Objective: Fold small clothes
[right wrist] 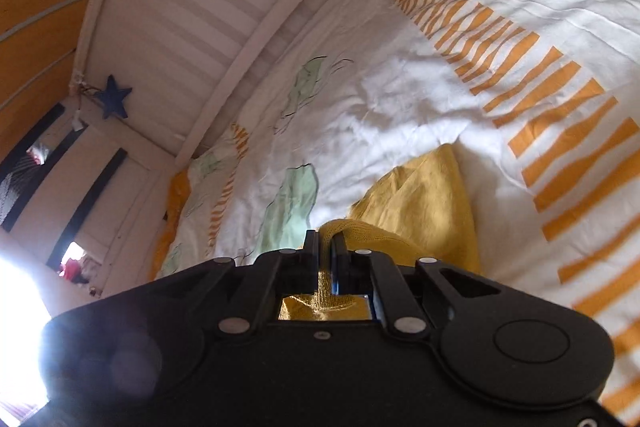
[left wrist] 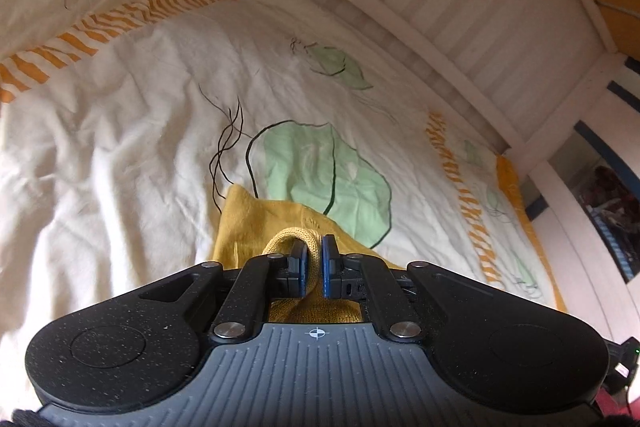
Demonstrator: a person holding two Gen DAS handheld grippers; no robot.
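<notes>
A small yellow knitted garment [left wrist: 256,223] lies on a white bedcover [left wrist: 120,131] with green leaf and orange stripe prints. My left gripper [left wrist: 314,247] is shut on a ribbed edge of the garment, which loops up between the jaws. In the right wrist view the same yellow garment [right wrist: 424,203] stretches ahead and to the right. My right gripper [right wrist: 326,241] is shut on another ribbed edge of it. The part of the garment under each gripper body is hidden.
A white slatted bed rail [left wrist: 420,7] runs along the far side of the bed; it also shows in the right wrist view [right wrist: 192,27]. A blue star [right wrist: 114,101] hangs on the bed frame. The orange bedcover border [left wrist: 510,183] marks the bed's edge.
</notes>
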